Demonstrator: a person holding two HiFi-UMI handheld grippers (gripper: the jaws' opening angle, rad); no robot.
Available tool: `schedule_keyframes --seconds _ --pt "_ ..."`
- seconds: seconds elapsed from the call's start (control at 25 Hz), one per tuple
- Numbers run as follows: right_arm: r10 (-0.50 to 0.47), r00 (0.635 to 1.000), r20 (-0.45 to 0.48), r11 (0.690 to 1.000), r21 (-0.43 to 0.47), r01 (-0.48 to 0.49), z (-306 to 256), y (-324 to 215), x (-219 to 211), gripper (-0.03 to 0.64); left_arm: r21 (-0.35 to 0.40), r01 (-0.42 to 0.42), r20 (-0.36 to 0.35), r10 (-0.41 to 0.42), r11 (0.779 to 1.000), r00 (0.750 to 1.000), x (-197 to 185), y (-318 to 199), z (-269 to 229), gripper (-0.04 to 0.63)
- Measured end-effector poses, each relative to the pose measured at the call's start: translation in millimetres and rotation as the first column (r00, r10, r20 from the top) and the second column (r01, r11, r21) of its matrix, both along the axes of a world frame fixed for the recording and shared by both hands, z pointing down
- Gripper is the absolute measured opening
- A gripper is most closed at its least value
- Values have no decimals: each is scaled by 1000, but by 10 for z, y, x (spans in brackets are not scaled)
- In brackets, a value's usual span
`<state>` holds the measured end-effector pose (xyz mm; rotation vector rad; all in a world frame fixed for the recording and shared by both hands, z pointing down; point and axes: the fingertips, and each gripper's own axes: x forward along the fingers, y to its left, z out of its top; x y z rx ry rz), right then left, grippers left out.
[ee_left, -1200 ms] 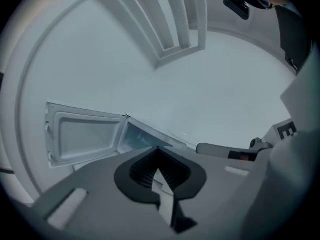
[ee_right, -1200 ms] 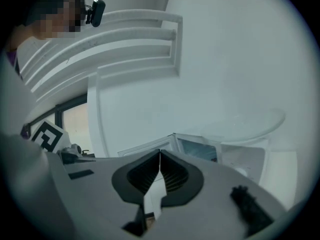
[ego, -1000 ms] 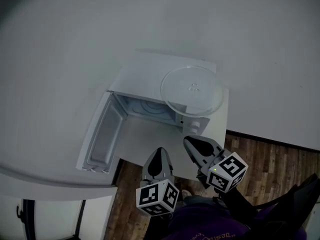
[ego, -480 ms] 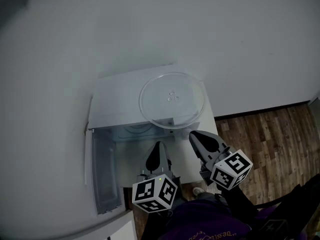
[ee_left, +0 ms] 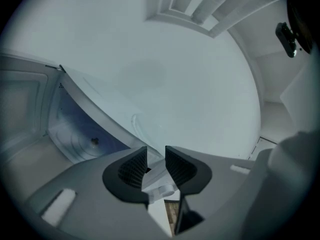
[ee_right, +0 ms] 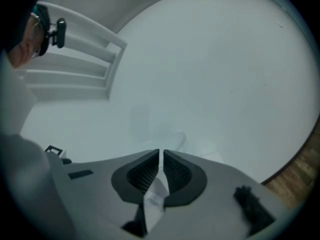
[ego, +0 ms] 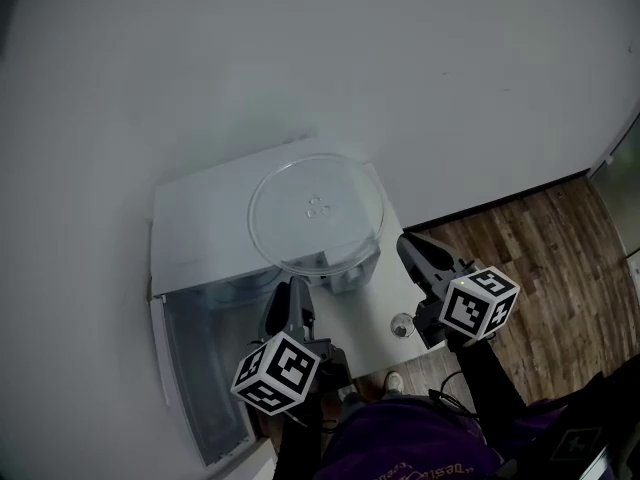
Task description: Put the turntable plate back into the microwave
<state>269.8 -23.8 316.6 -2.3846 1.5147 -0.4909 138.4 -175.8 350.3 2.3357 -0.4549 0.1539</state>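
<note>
I am looking down at a white microwave (ego: 200, 218) sitting on a white table (ego: 375, 303) by a white wall (ego: 300, 48). Brown wood floor (ego: 540, 238) is showing on the right. The glass turntable plate (ego: 316, 213) is lying on top of the microwave, whose door (ego: 195, 368) is hanging open. Since a second ago, the left gripper (ego: 290, 293) has been sliding left toward the opening. Its fingers have just been opening a little, holding nothing. The right gripper (ego: 412, 246) is pinching shut, empty. Both marker cubes (ego: 277, 371) are showing only black-and-white squares.

White tabletop (ego: 368, 313) on wood floor (ego: 520, 238); microwave (ego: 195, 228) on it, glass plate (ego: 315, 213) atop microwave.
</note>
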Motion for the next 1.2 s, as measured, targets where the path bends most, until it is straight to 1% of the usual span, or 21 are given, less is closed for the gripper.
schedule_keyframes --seconds 0.04,0.12,0.2,0.28,0.36,0.48,0.6,0.68,0.84,0.96,1.04,1.12,1.2 --pt "12 999 41 1000 2 -12 40 4 84 13 -41 4 -1 -4 999 1000 18 -12 46 103" --pt "6 991 133 1000 23 -10 127 -29 223 101 -138 5 -29 -9 990 1000 67 -26 106 104" --pt "-35 969 244 998 65 19 232 -123 314 119 -206 2 -62 -15 979 998 121 -62 129 101" --pt "-72 937 341 995 95 42 348 -245 384 137 -252 3 -72 -21 968 997 152 -138 170 106" --pt "-93 918 385 993 103 57 418 -332 431 143 -290 -1 -82 -24 957 996 165 -197 206 133" --pt "-117 898 423 987 147 60 409 -417 449 146 -314 -32 -109 -3 949 994 209 -196 218 160" --pt "-127 890 438 983 175 54 374 -451 433 146 -270 -56 -103 29 961 994 257 -112 182 162" --pt "-133 892 432 983 172 63 346 -464 414 144 -266 -61 -101 35 962 994 287 -61 159 163" --pt "-120 909 400 988 140 69 326 -470 417 139 -293 -77 -120 43 953 992 357 -41 109 161" --pt "-127 904 408 987 139 76 346 -464 417 123 -287 -82 -104 54 954 993 392 -44 139 161" --pt "-128 900 416 987 142 74 359 -465 420 110 -280 -89 -81 69 956 994 427 -45 186 159" --pt "-123 902 414 988 135 73 370 -460 415 97 -282 -102 -65 88 954 994 475 -41 216 137" --pt "-120 904 411 989 131 72 378 -453 409 95 -292 -109 -71 92 950 993 512 -41 213 119"
